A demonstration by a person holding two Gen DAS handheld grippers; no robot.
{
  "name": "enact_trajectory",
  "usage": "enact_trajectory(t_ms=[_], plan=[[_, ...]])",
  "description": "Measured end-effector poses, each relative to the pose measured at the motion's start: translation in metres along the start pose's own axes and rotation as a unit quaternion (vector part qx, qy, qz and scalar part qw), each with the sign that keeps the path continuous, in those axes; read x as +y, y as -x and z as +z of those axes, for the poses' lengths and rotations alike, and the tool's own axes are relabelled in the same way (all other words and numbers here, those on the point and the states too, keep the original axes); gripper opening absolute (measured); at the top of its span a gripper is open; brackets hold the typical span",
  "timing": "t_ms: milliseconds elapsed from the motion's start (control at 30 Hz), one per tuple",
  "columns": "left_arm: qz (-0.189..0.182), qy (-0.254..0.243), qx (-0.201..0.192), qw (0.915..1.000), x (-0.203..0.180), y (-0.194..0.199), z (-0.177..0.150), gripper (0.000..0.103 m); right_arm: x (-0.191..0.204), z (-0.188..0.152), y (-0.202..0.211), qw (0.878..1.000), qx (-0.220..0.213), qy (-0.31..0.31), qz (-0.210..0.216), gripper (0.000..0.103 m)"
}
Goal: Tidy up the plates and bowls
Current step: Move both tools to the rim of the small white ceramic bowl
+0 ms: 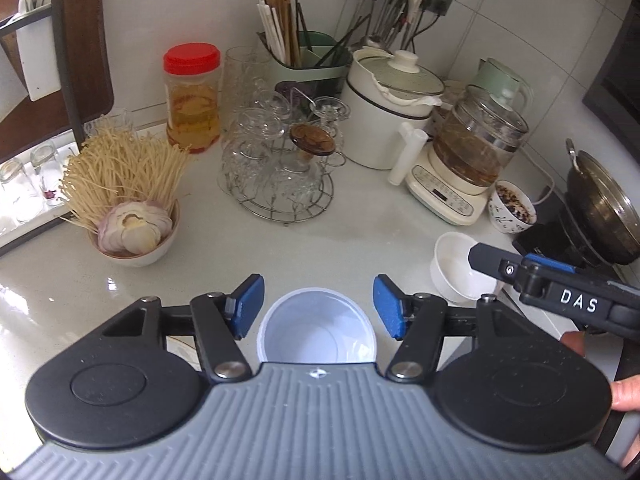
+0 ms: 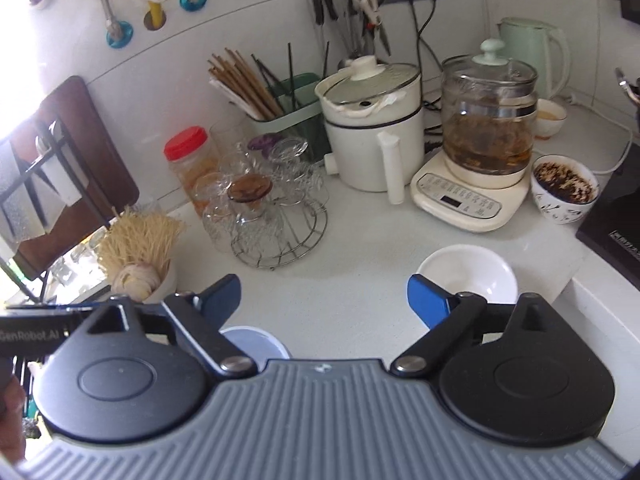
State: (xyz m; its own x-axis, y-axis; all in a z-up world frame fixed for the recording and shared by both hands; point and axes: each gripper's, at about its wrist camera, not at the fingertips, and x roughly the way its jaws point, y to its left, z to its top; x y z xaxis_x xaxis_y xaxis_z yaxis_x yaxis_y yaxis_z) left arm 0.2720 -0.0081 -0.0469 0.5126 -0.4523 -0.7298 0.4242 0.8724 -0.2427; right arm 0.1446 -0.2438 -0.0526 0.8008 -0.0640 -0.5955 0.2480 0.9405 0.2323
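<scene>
1. The countertop (image 1: 360,232) fills both views, pale and crowded along the wall; both grippers point down at it at a slant.
2. The left gripper (image 1: 319,306) hangs over a white plastic cup (image 1: 316,328), its blue pads spread apart to either side of the rim and not touching it. The cup's near side is hidden behind the gripper body.
3. The right gripper (image 2: 324,300) has its jaws wide apart with only bare counter between them. In the left wrist view it enters from the right edge, one finger crossing in front of the white bowl (image 1: 454,270).
4. That empty white bowl (image 2: 468,274) stands upright on the counter, just beyond the right gripper's right finger, which covers its near rim.
5. A patterned bowl (image 2: 564,196) with dark contents sits further back, beside the kettle base (image 2: 464,204).
6. A bowl of noodles and garlic (image 1: 136,232) stands at the left; in the right wrist view it is partly hidden.
7. Fingertips (image 1: 624,392) of a hand show at the right edge, cut off.
</scene>
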Motion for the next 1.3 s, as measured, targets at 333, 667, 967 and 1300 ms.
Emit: enact_trajectory(t_ms=[333,667,967,1300], plan=[[-0.027,-0.028,0.005,0.9992,-0.006,-0.002,-0.002,0.068,-0.006,-0.017,0.011,0.998,-0.018,-0.045,-0.051,0.103],[-0.042,-0.048,0.012,0.9979,-0.037,-0.03,0.013,0.068,-0.033,-0.009,0.0,0.996,-0.005,-0.068,-0.061,0.103],[-0.046,-0.054,0.04,0.9967,-0.078,-0.081,0.026,0.068,-0.083,0.005,-0.025,0.993,0.024,-0.087,-0.075,0.103],[-0.033,-0.065,0.047,0.9962,-0.114,-0.127,0.038,0.068,-0.135,0.011,-0.058,0.987,0.073,-0.126,-0.064,0.102]])
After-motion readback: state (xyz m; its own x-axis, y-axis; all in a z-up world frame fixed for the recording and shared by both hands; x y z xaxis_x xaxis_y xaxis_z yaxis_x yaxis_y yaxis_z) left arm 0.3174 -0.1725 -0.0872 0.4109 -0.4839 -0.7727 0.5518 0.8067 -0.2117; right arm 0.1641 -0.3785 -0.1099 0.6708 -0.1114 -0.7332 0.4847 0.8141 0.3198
